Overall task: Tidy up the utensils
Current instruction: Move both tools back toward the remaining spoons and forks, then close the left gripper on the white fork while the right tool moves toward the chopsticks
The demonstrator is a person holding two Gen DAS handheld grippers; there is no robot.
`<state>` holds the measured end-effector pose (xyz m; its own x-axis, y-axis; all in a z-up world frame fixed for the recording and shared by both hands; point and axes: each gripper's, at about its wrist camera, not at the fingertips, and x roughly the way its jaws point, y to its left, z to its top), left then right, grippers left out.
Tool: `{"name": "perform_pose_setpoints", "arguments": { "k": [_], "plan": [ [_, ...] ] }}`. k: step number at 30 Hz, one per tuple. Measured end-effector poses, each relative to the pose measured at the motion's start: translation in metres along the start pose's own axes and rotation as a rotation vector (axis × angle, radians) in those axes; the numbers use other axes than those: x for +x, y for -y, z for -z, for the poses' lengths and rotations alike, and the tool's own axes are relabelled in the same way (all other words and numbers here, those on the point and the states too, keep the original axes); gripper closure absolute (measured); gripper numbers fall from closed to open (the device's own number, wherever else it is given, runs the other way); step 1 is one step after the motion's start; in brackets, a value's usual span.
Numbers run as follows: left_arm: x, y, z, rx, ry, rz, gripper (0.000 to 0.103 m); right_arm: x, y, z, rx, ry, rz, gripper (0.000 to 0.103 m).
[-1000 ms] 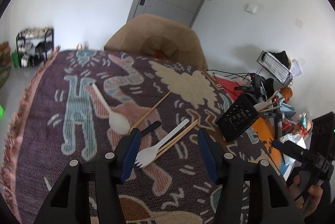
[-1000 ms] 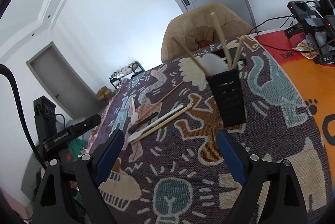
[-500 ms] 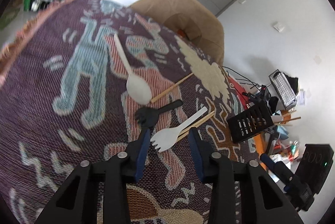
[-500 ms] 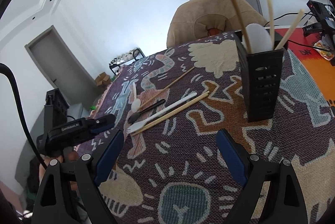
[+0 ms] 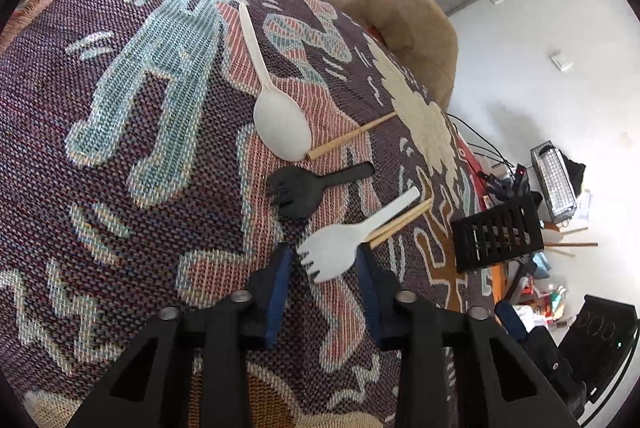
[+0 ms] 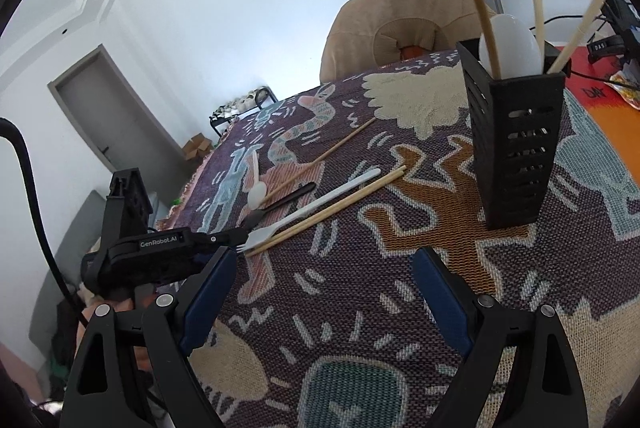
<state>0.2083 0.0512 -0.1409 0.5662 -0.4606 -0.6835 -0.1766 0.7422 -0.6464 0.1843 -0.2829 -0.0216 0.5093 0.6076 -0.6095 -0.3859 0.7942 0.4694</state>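
The left tongs (image 5: 324, 260) have come down to the counter (image 5: 120, 228) and rolled, and their jaws have just been closing, so the head of the white fork (image 5: 334, 250) now lies between the two blue pads. The pads sit just beside the head on either side but do not look pressed onto it yet, so the left tongs are still open, narrowly. The fork lies flat on the woven cloth, its handle running away from the left tongs up and to the right, with a chopstick (image 5: 400, 224) touching it along the right side. Just beyond the left tongs lies the black fork (image 5: 300, 189), and past that the white spoon (image 5: 280, 127) with a second chopstick (image 5: 352, 135) at its bowl. The holder (image 6: 516, 143) stands upright just ahead of the right tongs (image 6: 320, 284), slightly to their right, already carrying a spoon and several chopsticks. The right tongs hang wide open over bare cloth and hold nothing, and they have drawn nearer the holder. This probably means the white fork is the next utensil to be lifted and carried to the holder. The chopstick lying against it may get dragged or pinched along as the jaws shut. Four loose utensils besides the fork remain on the counter.
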Motion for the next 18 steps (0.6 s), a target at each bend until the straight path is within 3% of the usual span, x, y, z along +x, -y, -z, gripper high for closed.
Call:
{"name": "perform_pose_setpoints", "arguments": {
  "k": [2,5,13,18],
  "plan": [
    [0.003,-0.001,-0.001,-0.011,-0.002,-0.005,0.080,-0.001,0.001,0.001,0.000,0.000,-0.001,0.013],
    [0.002,-0.003,-0.002,-0.015,0.008,-0.019,0.098,0.000,0.001,0.001,0.000,-0.004,-0.004,0.013],
    [-0.033,0.003,-0.002,0.024,0.111,0.003,0.101,0.009,-0.017,-0.004,-0.083,-0.034,-0.007,0.013],
    [-0.062,0.015,-0.001,0.087,0.195,-0.002,0.102,0.022,-0.041,-0.007,-0.214,-0.074,0.012,0.013]
  ]
}}
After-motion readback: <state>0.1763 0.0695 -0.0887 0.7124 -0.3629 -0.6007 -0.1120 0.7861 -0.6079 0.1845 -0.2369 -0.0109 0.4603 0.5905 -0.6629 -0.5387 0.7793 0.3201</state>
